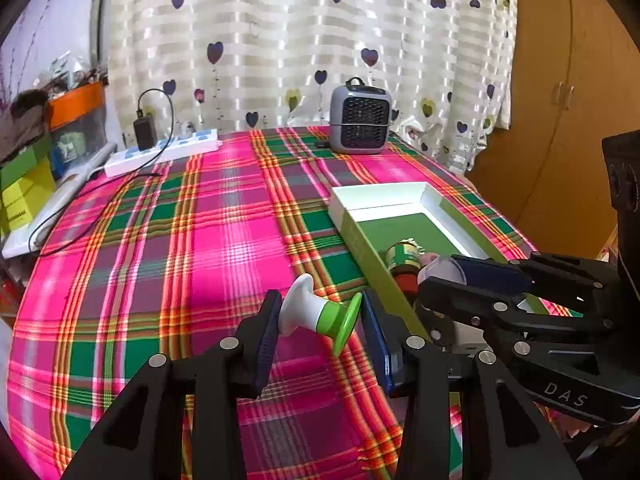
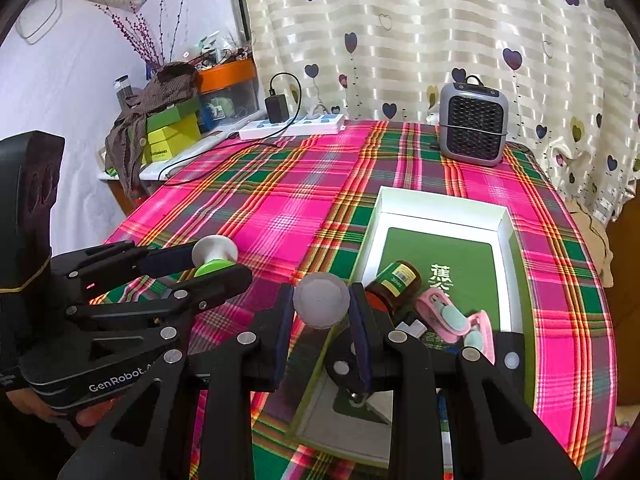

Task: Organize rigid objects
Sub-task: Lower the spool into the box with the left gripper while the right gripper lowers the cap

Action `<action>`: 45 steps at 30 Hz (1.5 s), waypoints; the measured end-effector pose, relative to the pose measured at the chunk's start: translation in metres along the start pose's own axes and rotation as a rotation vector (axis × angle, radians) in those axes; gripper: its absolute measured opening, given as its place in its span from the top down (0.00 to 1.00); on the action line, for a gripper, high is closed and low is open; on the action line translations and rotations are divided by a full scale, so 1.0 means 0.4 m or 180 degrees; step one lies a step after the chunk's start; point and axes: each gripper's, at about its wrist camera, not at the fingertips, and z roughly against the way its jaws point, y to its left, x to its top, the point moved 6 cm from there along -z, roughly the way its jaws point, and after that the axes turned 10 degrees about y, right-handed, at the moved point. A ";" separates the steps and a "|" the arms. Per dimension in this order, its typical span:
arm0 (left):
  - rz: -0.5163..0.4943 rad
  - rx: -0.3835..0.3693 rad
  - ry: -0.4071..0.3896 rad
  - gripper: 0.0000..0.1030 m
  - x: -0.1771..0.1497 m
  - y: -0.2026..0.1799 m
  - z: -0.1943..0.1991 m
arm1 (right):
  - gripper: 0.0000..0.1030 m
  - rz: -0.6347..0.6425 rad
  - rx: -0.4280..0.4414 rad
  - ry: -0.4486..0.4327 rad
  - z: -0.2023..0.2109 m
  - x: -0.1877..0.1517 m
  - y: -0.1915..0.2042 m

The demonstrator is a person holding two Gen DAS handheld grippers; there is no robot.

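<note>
My left gripper [image 1: 320, 312] is shut on a white-and-green spool-shaped piece [image 1: 316, 312], which lies crosswise between the blue pads just above the plaid cloth. The right wrist view shows that gripper [image 2: 208, 264] at the left, with the spool [image 2: 214, 256] in it. My right gripper [image 2: 322, 300] is shut on a translucent round cap [image 2: 322, 300], beside the near left corner of the white box [image 2: 440, 208]. In the box lie a brown bottle with a green label [image 2: 396, 280] and pink clips [image 2: 448, 314]. The left wrist view shows the right gripper [image 1: 452, 276] at the box's [image 1: 380, 196] near end.
At the back of the table stand a grey fan heater [image 1: 360, 120] and a white power strip [image 1: 164, 152] with a black charger and cable. Stacked boxes and clutter [image 2: 172, 128] sit beyond the left edge. A hand [image 2: 92, 412] holds the left gripper's body.
</note>
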 end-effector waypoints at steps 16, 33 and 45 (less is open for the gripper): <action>-0.0215 -0.0261 -0.0062 0.62 0.029 -0.109 -0.015 | 0.72 -0.0310 -0.0105 -0.0137 0.051 -0.031 -0.121; -0.0472 -0.0549 0.0038 0.62 0.012 -0.190 -0.047 | 0.72 -0.0581 -0.0221 -0.0115 0.069 -0.082 -0.219; -0.0649 -0.0619 0.0146 0.62 0.028 -0.233 -0.104 | 0.72 -0.0599 -0.0226 -0.0070 0.065 -0.113 -0.236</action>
